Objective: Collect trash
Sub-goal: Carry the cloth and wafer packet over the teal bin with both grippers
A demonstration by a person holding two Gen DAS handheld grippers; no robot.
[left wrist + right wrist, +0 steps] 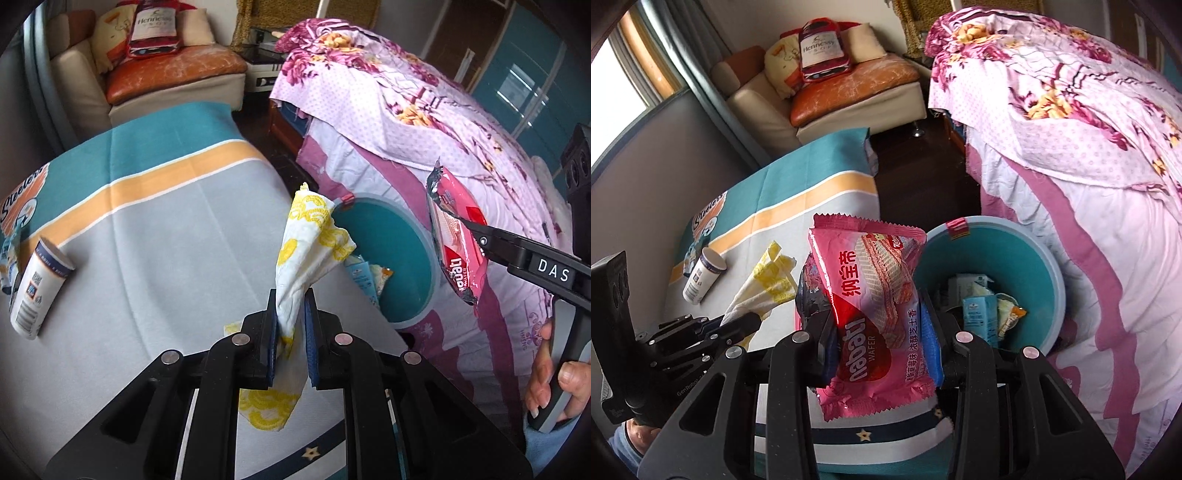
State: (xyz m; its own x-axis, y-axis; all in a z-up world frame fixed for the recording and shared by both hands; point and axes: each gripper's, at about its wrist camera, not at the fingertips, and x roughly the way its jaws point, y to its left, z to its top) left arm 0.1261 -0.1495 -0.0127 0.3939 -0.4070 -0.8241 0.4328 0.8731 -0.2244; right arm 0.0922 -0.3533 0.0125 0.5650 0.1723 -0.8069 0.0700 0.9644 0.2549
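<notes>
My left gripper point(291, 306) is shut on a crumpled white and yellow napkin point(314, 236), held above the cloth-covered table near its right edge. It also shows in the right wrist view point(753, 317) with the napkin point(768, 284). My right gripper point(879, 314) is shut on a pink Nabati wafer wrapper point(875, 295), held beside the teal trash bin point(1045, 266). In the left wrist view the wrapper point(458, 243) hangs right of the bin point(406, 251). Several pieces of trash lie inside the bin point(982, 310).
A white paper cup point(37, 291) lies on its side at the table's left, also seen in the right wrist view point(701, 277). A bed with a floral purple cover point(424, 122) stands right of the bin. A sofa point(173, 77) stands behind the table.
</notes>
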